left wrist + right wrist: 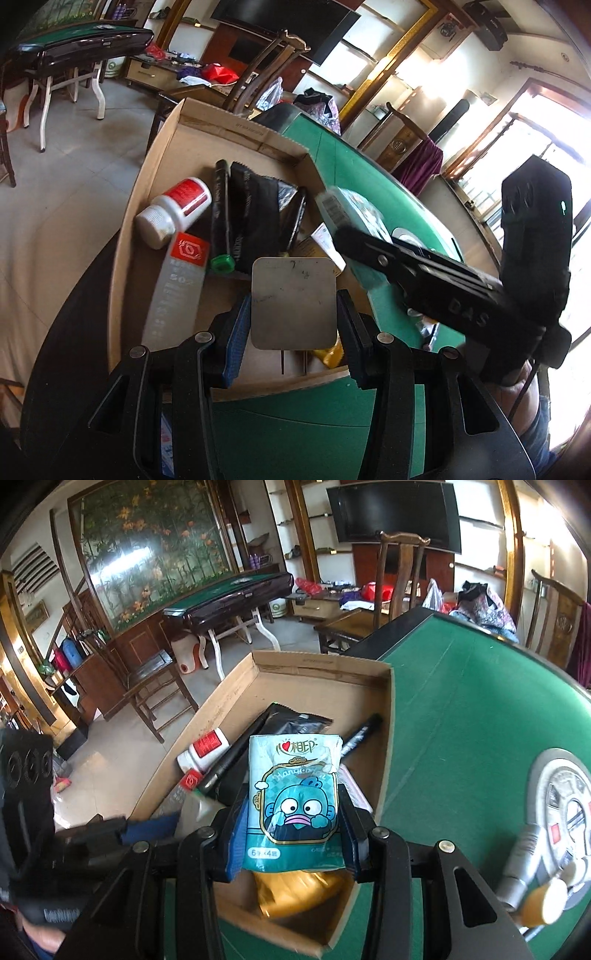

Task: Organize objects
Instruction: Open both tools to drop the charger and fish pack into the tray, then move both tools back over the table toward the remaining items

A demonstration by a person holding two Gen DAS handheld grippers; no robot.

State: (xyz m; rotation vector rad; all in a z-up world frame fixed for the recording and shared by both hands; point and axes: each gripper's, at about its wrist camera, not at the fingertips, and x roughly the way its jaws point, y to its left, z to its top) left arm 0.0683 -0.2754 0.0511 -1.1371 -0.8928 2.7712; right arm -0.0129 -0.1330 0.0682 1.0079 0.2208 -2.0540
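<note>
right gripper (293, 812) grasps the tissue pack (293, 801) between its fingers, above the cardboard box (317, 672).

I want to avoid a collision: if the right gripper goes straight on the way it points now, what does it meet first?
Most likely the black pouch in the cardboard box, just beyond the tissue pack held by the right gripper. Depth is unclear; the black marker lies close beside.
</note>
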